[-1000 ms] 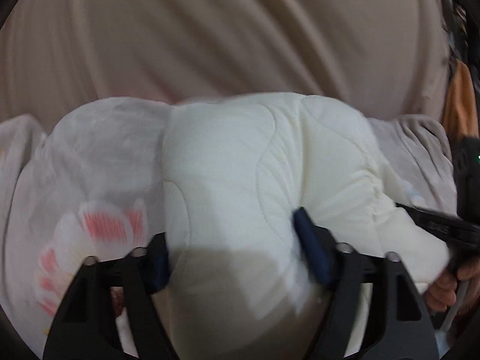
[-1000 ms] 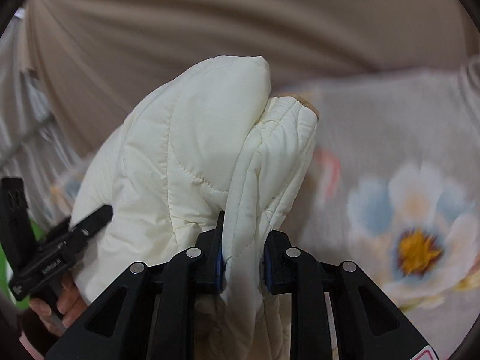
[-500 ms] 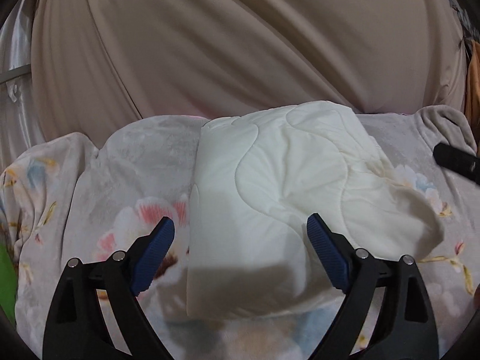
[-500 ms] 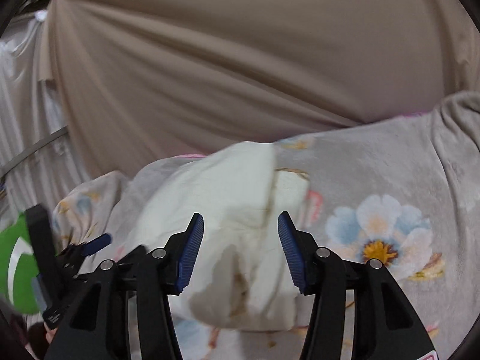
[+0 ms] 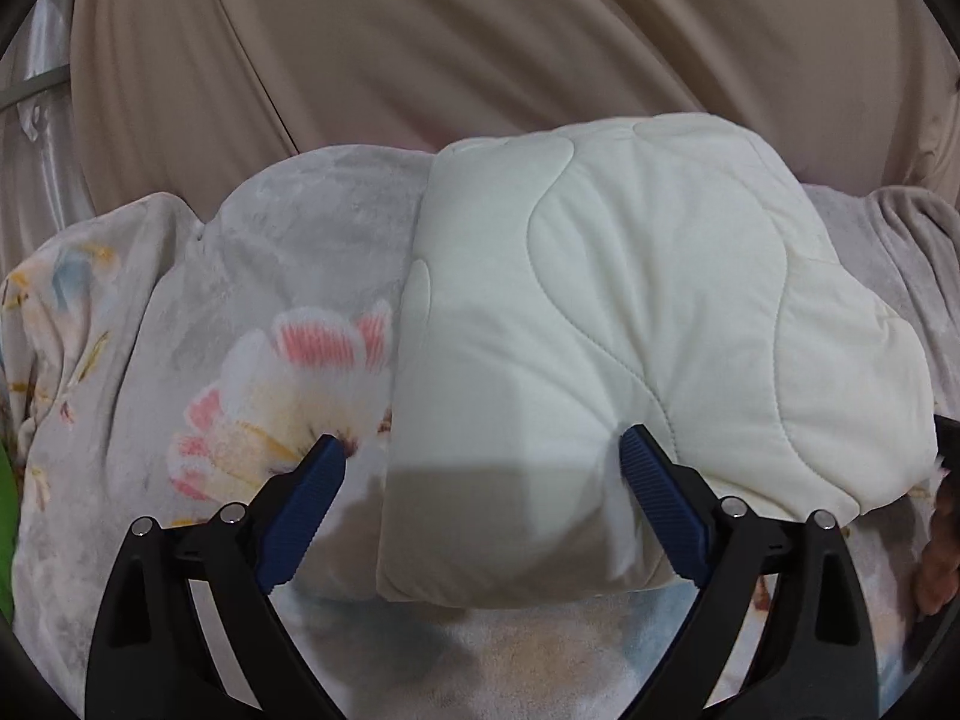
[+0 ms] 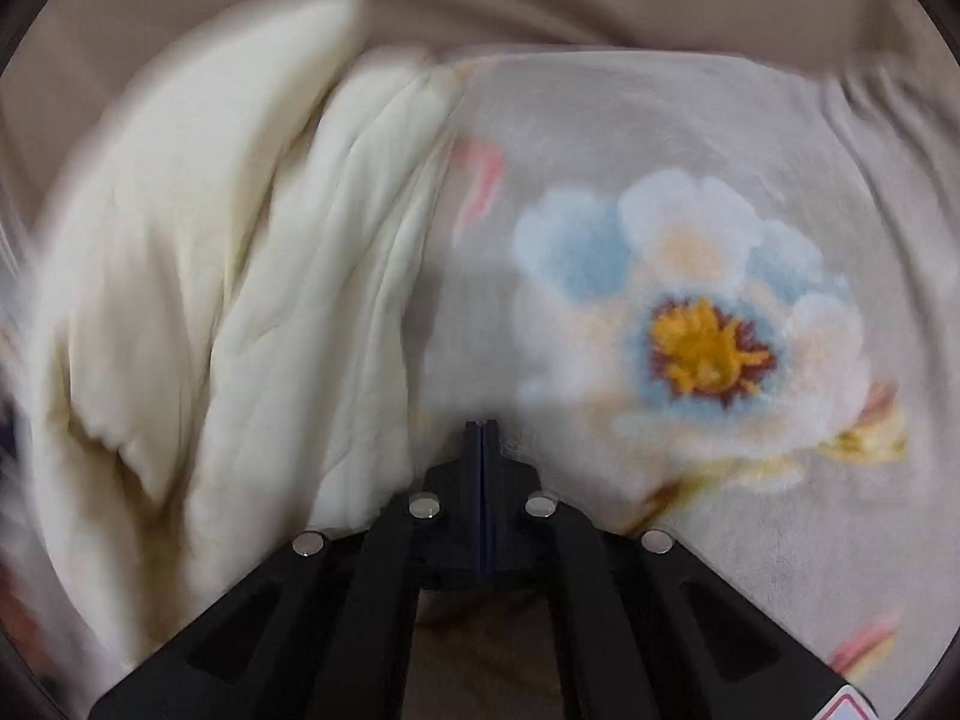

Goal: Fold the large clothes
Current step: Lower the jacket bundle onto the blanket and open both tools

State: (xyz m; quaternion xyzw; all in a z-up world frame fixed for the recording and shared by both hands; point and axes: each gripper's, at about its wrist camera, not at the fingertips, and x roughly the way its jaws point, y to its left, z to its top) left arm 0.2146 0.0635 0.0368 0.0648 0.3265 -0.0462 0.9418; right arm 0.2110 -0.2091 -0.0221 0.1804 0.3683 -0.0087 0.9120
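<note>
The cream quilted padded garment, folded into a thick bundle, lies on the grey plush blanket printed with pastel flowers. The left gripper has its jaws spreading wider than a second ago; its right blue pad touches the bundle's near edge, no longer squeezing it. The right gripper, which was pinching the garment's edge a second ago, has let go; its jaws are pressed together, empty, just beside the bundle.

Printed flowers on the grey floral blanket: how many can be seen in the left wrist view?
1 clear printed flower: the pink-and-white flower, left of the folded cream quilted jacket on the grey floral blanket. A faint blue-and-yellow motif at the far left may be another; the jacket may hide more.
</note>
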